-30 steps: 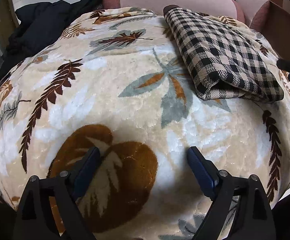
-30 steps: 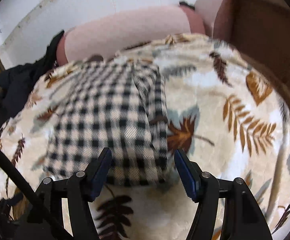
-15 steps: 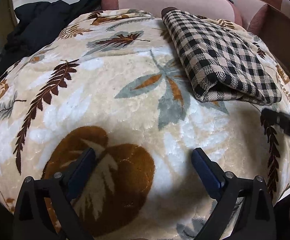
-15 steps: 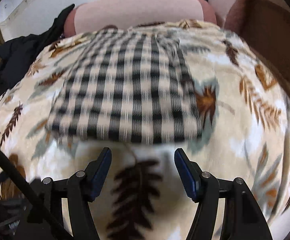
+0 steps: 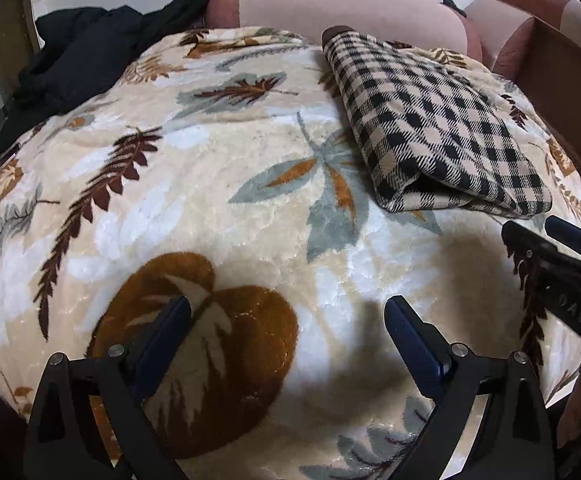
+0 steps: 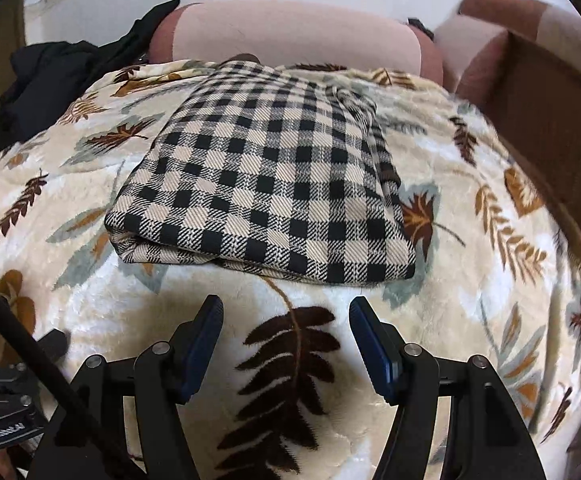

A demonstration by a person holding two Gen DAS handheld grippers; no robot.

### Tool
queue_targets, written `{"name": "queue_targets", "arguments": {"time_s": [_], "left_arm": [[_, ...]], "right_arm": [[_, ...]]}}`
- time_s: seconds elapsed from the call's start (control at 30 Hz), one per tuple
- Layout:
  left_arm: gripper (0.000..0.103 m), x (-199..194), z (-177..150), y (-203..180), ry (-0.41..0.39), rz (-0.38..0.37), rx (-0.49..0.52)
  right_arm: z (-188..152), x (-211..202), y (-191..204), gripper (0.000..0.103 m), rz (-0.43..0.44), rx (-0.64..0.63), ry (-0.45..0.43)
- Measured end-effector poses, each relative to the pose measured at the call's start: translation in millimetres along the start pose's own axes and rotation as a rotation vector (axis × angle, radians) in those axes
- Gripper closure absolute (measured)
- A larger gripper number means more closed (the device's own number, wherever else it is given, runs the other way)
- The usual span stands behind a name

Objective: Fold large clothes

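Checked garment, black and beige, lies folded into a thick rectangle on the leaf-patterned blanket, just ahead of the right gripper and a little to its left. Its layered near edge faces that claw, with a narrow strip of blanket between the fabric and the fingertips. The right gripper's jaws stand moderately apart with nothing between them; below them is only a dark brown fern leaf woven into the blanket.

Seen from the left gripper, the same garment sits well ahead and off to the right, its open folded end turned toward the claw. This claw's jaws are spread wide and grasp nothing; they hover over a large rust-coloured leaf in the blanket. The right gripper's dark frame juts in at this claw's right, near the garment's corner.

Beyond the blanket, far ahead of both claws, lie a pink bolster and a heap of black clothing to the left.
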State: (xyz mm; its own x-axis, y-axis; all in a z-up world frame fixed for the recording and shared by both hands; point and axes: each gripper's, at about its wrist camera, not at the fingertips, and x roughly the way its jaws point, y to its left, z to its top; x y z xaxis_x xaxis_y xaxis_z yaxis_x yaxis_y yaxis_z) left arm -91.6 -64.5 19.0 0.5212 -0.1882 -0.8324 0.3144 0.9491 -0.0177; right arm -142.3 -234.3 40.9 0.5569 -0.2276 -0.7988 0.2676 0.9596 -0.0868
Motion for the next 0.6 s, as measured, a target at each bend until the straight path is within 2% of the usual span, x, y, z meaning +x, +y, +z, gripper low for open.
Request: {"name": "queue_targets", "arguments": {"time_s": [0.33,0.6], "left_arm": [[0.006,-16,2,-5,-0.042,0.0,0.018],[0.006,-18,0,-8,-0.032,-0.012,0.021]], "right_arm": [[-7,-4,-3,0.033,-0.028,0.016,0.008],[-29,-15,-22,0.033,0.001,0.155,0.043]]}}
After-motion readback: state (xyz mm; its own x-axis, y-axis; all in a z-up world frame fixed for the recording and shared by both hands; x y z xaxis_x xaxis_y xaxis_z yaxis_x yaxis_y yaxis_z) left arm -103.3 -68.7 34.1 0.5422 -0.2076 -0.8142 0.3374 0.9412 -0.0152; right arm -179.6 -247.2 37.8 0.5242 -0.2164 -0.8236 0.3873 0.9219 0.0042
